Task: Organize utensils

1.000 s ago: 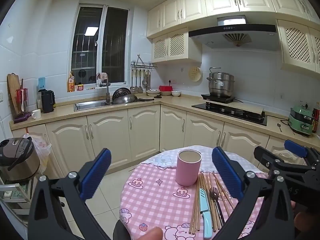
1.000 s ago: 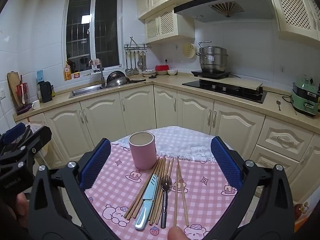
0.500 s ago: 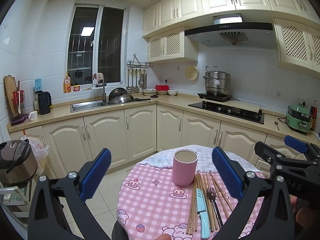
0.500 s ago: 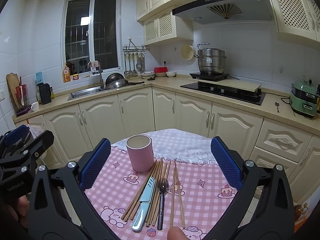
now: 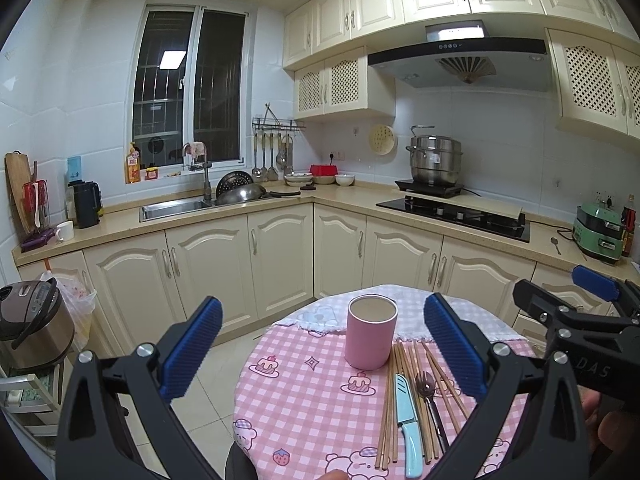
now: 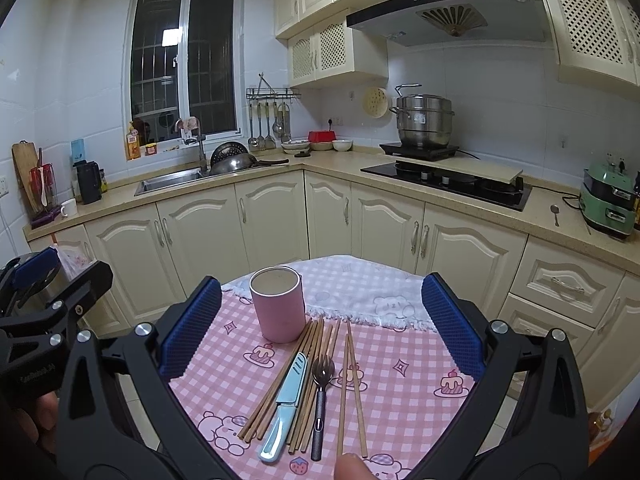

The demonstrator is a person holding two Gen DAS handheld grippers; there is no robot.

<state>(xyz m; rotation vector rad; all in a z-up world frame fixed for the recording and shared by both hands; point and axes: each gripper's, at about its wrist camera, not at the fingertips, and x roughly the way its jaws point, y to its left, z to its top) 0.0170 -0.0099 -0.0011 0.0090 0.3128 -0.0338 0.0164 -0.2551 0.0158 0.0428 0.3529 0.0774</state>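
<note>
Both my left gripper (image 5: 322,346) and right gripper (image 6: 318,326) were spread, empty. Chopsticks (image 6: 308,364), knife (image 6: 286,400) and spoon (image 6: 321,392) lay at the pink cup's (image 6: 277,304) five o'clock.

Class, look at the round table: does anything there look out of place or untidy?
Yes. The chopsticks, blue knife and dark spork lie loose in a splayed heap on the pink cloth, beside the upright pink cup, which looks empty.

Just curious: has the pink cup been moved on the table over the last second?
No. The pink cup sits by the same cake print, against the chopsticks.
</note>
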